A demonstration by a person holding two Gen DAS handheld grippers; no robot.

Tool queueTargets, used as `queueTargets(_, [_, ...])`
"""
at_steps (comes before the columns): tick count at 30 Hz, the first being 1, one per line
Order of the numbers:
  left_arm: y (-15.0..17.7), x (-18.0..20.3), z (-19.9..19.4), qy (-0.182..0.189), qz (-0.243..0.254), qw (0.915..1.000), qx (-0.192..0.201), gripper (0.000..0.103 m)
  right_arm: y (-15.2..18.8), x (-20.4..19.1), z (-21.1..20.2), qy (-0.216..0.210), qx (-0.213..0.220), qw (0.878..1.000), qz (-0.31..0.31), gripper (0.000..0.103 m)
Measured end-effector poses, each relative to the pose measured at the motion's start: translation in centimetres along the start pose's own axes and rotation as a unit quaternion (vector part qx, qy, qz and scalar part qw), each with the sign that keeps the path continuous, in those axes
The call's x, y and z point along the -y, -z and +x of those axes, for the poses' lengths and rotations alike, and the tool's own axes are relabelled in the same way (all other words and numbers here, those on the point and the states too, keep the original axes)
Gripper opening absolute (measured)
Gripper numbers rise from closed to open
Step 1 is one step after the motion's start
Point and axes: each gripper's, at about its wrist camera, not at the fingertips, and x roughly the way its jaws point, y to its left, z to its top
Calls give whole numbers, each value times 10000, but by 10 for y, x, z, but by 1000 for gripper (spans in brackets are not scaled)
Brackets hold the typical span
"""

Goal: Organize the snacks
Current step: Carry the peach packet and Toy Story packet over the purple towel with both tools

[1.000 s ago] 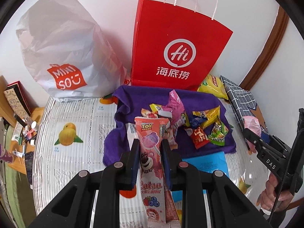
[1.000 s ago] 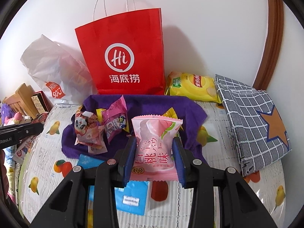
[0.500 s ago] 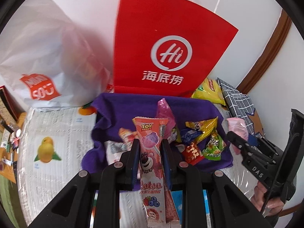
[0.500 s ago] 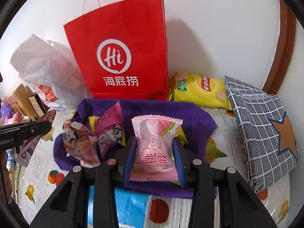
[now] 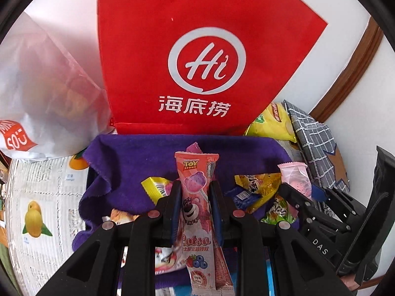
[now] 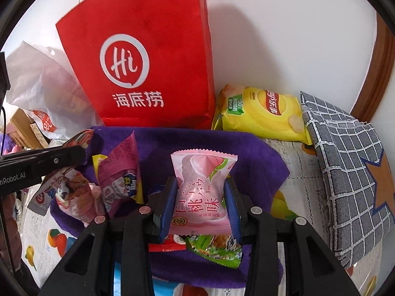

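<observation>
Already both packets are raised above the purple cloth (image 5: 138, 162), with the red paper bag (image 5: 197, 49) standing just behind it against the wall, so the likely trouble is in the delivery. On the left, the long Toy Story lollipop packet (image 5: 196, 197) is pinched only across its narrow middle; being tall and floppy, it could swing, catch the bag's edge, or slide through the pads if it is tilted. The left gripper (image 5: 195, 197) is closed nearly together on it, the blue pads pressing both sides. Loose snacks lie on the cloth below, and a dropped packet would fall among them. Further right, the right gripper (image 6: 200, 197) stands wider apart, clamped on the puffy pink peach packet (image 6: 201, 190), whose air-filled body may squirt out under a firmer squeeze. The yellow chip bag (image 6: 261, 113) lies beside the red bag, untouched.
</observation>
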Motion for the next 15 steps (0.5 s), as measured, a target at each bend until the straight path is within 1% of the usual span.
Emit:
queueTargets(2, [-1,-1,3,-30,-8,10000,-5,22,0,0,5,0,-43,10000,-3,39])
queueTargets(5, [-2,0,10,-169,23,9999,-6,22,0,-1,11,36,-87,9999,-68,39])
queueTargets(15, [1,-3,29,-193,-18,9998,-96,24,3,0,27,110,-229,9996,-120,39])
